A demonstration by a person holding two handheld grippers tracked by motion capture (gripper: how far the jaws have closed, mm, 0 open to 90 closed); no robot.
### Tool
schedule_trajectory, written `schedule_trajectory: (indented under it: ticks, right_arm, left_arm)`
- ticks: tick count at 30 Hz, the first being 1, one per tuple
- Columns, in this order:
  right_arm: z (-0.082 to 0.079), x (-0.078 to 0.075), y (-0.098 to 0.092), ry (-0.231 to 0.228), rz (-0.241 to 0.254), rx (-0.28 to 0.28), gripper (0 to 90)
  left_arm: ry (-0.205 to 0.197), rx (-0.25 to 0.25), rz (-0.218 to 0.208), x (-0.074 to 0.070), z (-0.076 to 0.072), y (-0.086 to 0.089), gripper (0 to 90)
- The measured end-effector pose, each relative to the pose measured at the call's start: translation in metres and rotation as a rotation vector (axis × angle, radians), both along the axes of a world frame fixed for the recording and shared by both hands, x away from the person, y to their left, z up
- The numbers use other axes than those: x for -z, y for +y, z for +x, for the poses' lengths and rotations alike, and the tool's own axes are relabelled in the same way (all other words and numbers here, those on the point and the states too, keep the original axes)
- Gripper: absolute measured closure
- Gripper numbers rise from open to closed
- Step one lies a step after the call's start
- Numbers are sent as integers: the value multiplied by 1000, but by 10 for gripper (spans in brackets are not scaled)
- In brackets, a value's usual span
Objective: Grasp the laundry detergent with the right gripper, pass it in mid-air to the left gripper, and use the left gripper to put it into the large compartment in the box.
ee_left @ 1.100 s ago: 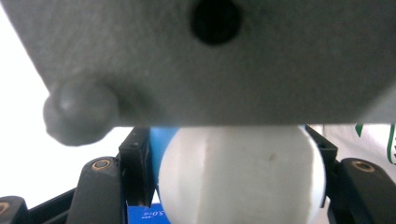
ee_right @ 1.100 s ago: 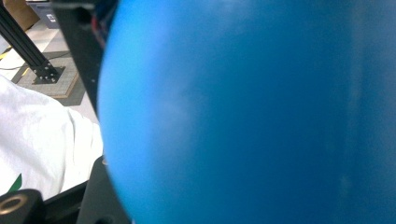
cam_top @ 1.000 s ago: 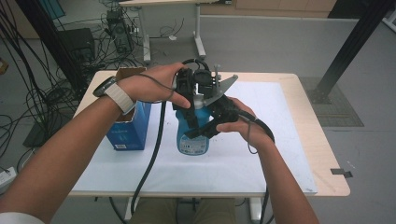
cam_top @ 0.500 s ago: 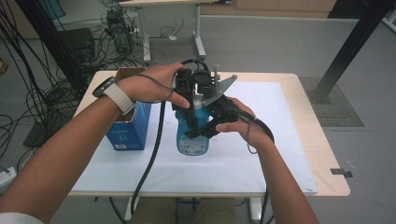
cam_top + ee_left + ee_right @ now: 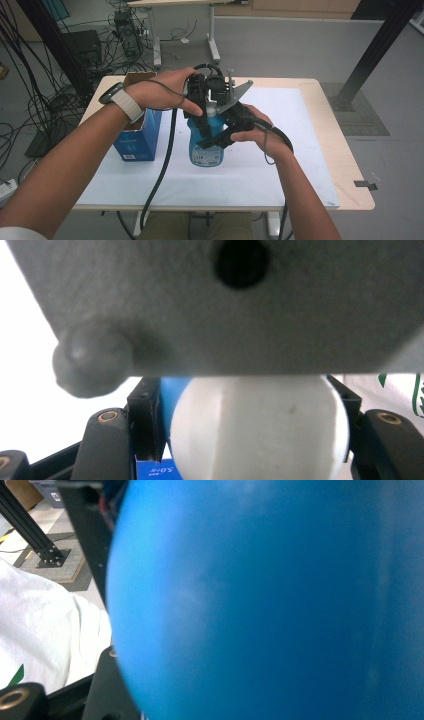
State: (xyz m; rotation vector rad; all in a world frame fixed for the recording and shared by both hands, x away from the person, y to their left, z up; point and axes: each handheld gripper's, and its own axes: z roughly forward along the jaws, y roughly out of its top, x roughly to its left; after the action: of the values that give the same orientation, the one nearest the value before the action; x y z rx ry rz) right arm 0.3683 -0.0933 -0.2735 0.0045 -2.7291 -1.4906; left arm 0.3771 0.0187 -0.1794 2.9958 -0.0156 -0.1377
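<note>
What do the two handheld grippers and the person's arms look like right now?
Both grippers are black. The left gripper trails a thick black cable off the near table edge; the right gripper carries a grey three-cornered plate and a thinner black cable. The left wrist wears a watch with a pale band and a thin black cord. A white sleeve edge shows on the left arm.

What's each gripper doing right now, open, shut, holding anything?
Left gripper: shut on the white cap of the blue bottle.
Right gripper: shut on the blue bottle's body.
</note>
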Motion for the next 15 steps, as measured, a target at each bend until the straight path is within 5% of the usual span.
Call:
schedule_trajectory:
  ticks: [15]
  right_arm:
    - [0,1,0,3,-3,0,434]
  left_arm:
    - [2,-1,-4,1,0,0,377]
